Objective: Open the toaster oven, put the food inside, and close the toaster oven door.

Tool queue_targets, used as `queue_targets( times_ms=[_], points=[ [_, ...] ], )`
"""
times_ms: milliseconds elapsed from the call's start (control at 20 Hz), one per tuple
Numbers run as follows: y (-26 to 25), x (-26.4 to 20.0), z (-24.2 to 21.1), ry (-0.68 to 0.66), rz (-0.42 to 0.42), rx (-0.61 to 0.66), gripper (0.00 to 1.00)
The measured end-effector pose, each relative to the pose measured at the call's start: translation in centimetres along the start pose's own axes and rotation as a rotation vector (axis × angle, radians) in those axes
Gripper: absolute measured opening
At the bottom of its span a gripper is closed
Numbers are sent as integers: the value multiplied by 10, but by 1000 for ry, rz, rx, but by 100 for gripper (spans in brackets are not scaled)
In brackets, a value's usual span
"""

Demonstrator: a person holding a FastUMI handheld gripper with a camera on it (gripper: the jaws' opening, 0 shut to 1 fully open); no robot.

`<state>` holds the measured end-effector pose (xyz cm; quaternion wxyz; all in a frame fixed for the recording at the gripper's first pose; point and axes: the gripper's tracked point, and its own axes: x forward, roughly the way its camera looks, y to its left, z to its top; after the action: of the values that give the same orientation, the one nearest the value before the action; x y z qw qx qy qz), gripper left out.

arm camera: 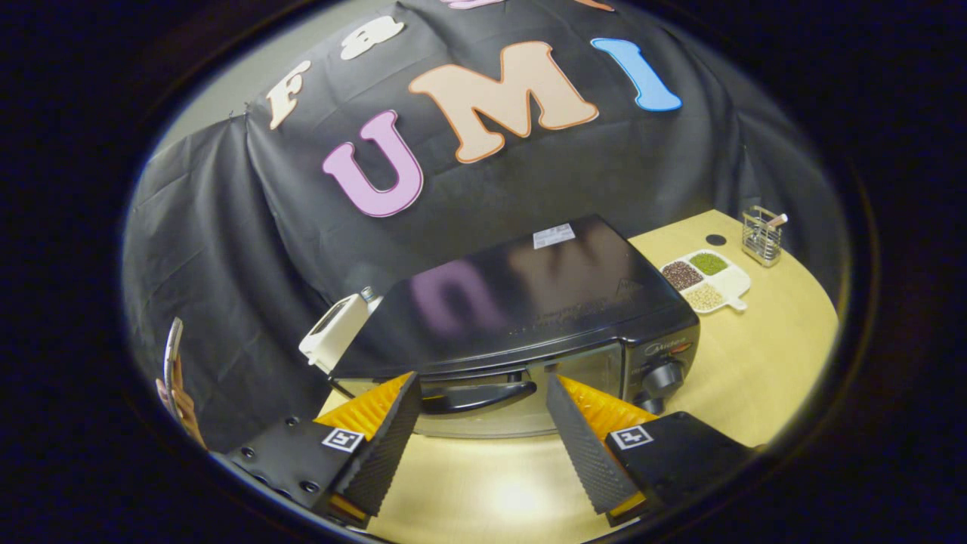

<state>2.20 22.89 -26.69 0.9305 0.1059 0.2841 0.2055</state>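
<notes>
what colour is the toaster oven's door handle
Black, like the rest of the toaster oven. The door handle shows in the gripper view, just beyond the open gripper.

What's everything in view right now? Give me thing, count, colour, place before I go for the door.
toaster oven: one, black, on the table just ahead of the fingers, door closed
door handle: one, black, across the oven front, beyond the gap between the fingers
knob: one, black, on the oven's control panel
divided tray: one, white, holding dark, green and pale grains, beside the oven
wire holder: one, metal, beyond the tray
white device: one, at the oven's other side
table: one, light wood
gripper: one, fingers open, holding nothing, short of the handle
</notes>
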Motion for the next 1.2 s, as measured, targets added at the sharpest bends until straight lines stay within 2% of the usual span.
queue_targets(
  times_ms=[300, 400, 500, 700, 850, 1050, 1200],
  points=[
    [-1, 1, 2, -1, -12, 10, 100],
    [-4, -6, 9, -1, -57, -21, 100],
    [7, -24, 41, -59, -63, -83, 100],
    [38, -87, 145, -290, -65, -216, 100],
    [54, -130, 193, -402, -93, -317, 100],
    [77, -167, 216, -486, -82, -391, 100],
    [77, -171, 211, -474, -99, -411, 100]
  ],
)
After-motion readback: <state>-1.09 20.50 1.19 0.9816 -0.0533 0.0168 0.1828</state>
